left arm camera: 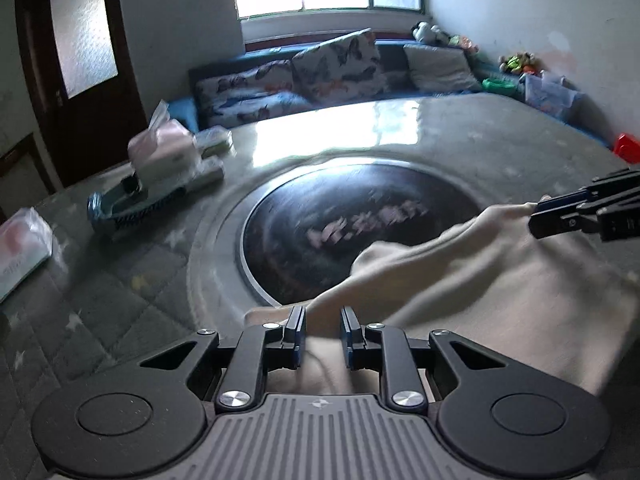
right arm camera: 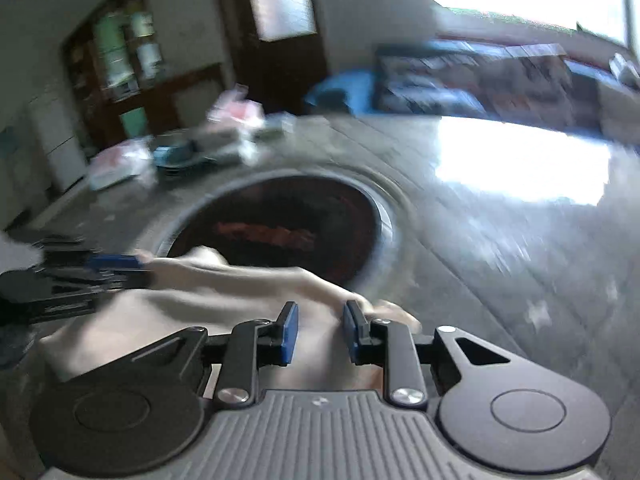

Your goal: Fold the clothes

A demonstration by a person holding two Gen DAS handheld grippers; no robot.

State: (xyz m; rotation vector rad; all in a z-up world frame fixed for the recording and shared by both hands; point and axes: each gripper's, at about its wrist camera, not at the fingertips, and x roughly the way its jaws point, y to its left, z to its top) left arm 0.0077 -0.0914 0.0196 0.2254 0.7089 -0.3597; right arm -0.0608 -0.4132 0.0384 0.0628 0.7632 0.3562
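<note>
Since the cream cloth [left arm camera: 500, 280] draped on the table [left arm camera: 520, 136] is light and limp—sure to sag—both claws, left [left arm camera: 322, 330] and right [right arm camera: 320, 330], clamp its edge near the corners.

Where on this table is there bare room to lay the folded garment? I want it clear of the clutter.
Free: the quilted cover on the right, between the dark round inset and the far sofa, and the near-left corner by the white bag. Crowded: the far-left edge, with the tissue pack and blue tray.
</note>
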